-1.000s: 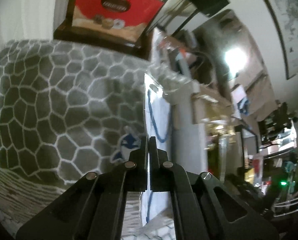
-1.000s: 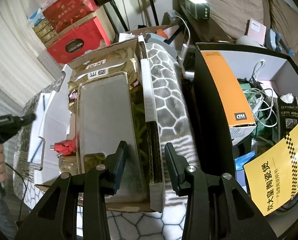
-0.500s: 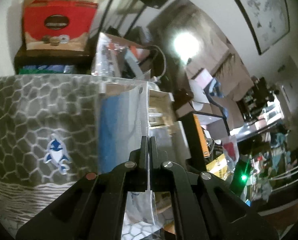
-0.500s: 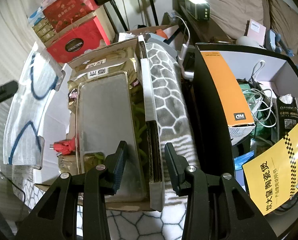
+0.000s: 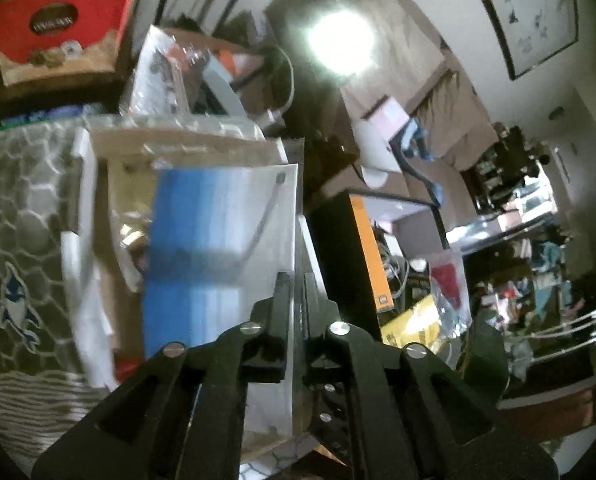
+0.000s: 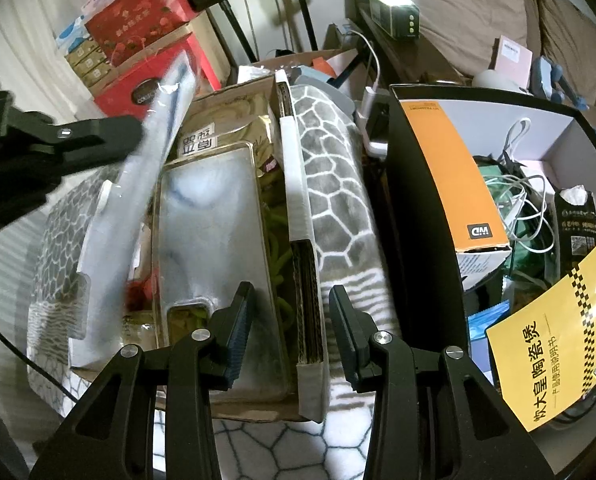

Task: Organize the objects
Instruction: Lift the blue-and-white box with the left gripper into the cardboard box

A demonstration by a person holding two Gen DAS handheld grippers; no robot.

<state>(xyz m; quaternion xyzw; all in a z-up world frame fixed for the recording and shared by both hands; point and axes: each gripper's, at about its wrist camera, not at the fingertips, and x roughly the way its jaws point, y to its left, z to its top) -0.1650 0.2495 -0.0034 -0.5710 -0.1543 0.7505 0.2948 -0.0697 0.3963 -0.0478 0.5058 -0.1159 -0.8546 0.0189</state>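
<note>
Pinching a clear plastic packet (image 5: 222,240) of blue-and-white face masks by its edge, my left tool (image 5: 294,280) has its fingers closed flat on the wrapper, and the packet hangs tilted above the open cardboard box (image 6: 303,292); motion blur smears its print in the left wrist view. From the right wrist view the same packet (image 6: 138,184) slants down across the box's left side, with my left tool (image 6: 94,136) reaching in from the left edge. Under everything lies a grey blanket (image 6: 333,200) with a white cobble pattern, and a small blue dolphin patch (image 5: 16,304) shows on it at far left. Inside the box sits a gold-rimmed snack package (image 6: 214,248) with a clear window, lying flat, and green strands show along its right side. My right tool (image 6: 290,320) hovers over the near end of the box, its fingers spread apart and gripping nothing. Behind the box stand stacked red cartons (image 6: 138,36). To the right is a black-walled bin (image 6: 401,208) holding an orange WD box (image 6: 453,176), a tangle of white cables (image 6: 525,184), and a yellow leaflet (image 6: 553,344) with Chinese print at its near corner.
</note>
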